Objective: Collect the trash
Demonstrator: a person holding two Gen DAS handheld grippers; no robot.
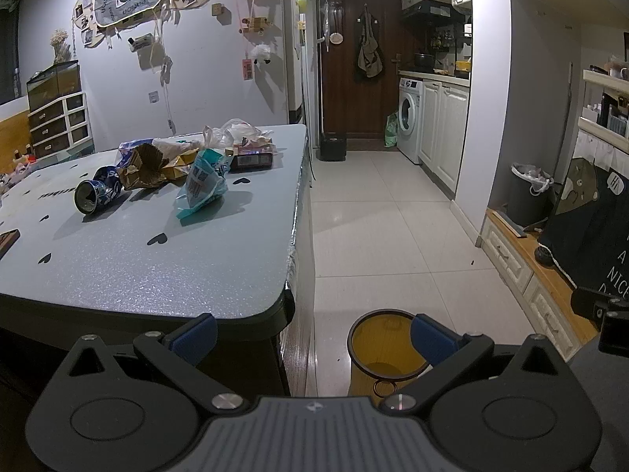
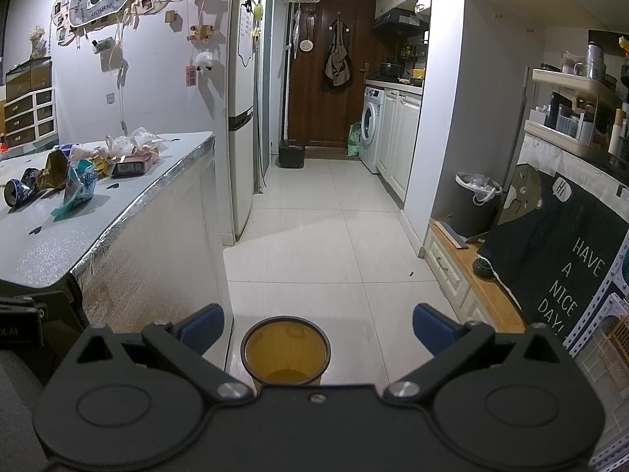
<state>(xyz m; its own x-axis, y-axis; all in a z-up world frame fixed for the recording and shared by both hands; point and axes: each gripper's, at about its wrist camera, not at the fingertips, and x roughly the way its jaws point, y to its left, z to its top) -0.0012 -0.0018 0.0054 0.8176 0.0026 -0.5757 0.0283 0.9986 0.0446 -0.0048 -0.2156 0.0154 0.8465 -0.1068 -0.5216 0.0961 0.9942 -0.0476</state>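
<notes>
- Both my claws, left claw [image 1: 312,338] and right claw [image 2: 318,328], hang released, holding nothing.
- Bin [image 2: 285,350] stands on the floor below, near the surface [image 1: 165,271], ready for drops.
- Trash lies far left: can [image 1: 96,195], wrapper [image 1: 204,183], bag [image 1: 143,167].

Yellow bin [image 2: 285,348], grey table [image 1: 165,267] (black hearts), blue can [image 1: 98,195].

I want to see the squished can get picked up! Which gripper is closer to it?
Left. The left gripper hovers open at the table's near corner, the crushed can ahead on its left. The right gripper hangs open beyond the table's side, above the yellow bin.
</notes>
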